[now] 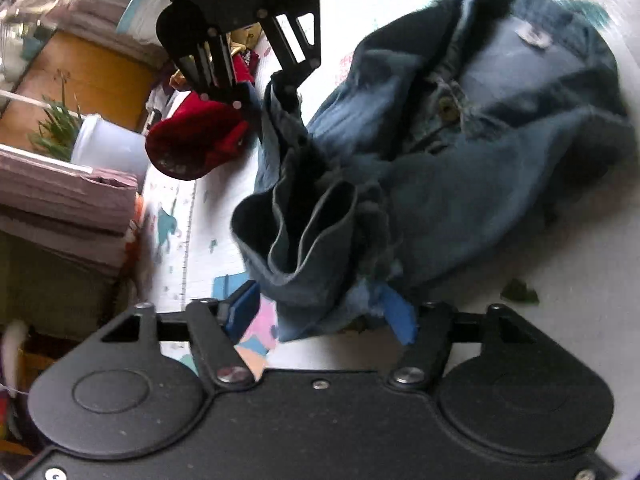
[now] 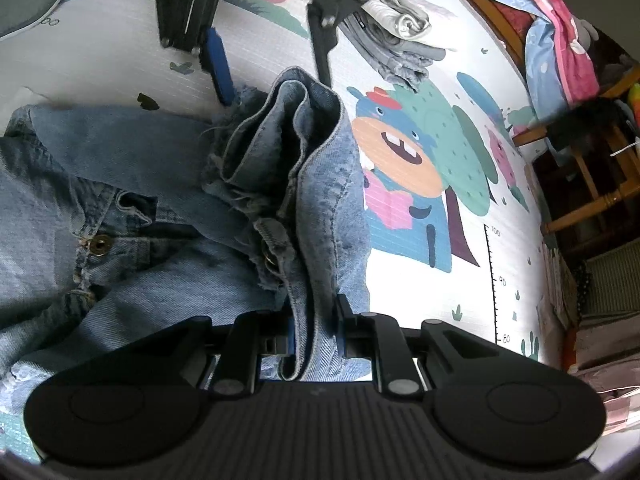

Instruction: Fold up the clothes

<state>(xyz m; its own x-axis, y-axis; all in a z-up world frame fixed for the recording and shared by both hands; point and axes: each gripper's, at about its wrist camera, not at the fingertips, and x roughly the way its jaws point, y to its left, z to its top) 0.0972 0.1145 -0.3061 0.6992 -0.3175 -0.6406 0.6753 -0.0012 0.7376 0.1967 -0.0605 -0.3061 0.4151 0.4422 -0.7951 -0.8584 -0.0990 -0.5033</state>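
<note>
The jeans (image 2: 132, 200) lie in a crumpled heap on the play mat (image 2: 460, 280), waistband and brass button (image 2: 98, 246) up, filling the left half of the right wrist view and, in the left wrist view, spreading from centre out toward 2 o'clock. The right gripper (image 2: 314, 332) has its jaws drawn close together on a bunched fold of denim running up from 6 o'clock toward 12; the cloth sits squeezed between the blue pads, so that grip looks firm. The left gripper (image 1: 320, 316) stands wide open, its blue pads (image 1: 400, 316) either side of the folded cuff end of the same bunch; the cloth lies between them but does not look pinched. In the right wrist view the left gripper shows at 12 o'clock, just beyond that cuff. As for handling, I judge the denim to be fairly heavy for clothing, limp but thick: it should hold a crease when pressed, drag on the mat rather than slide, and sag between two grips unless pulled taut. It is not fragile, though the frayed rips (image 2: 240, 196) near the middle could snag a finger. Good holds are the doubled seams, the hem and the waistband, where layers are stiff and will not slip; single loose layers would pull out. A red cap (image 1: 192, 144) lies at 10 o'clock in the left wrist view, and grey folded clothes (image 2: 400, 44) sit at 1 o'clock in the right, both apart from the jeans.
</note>
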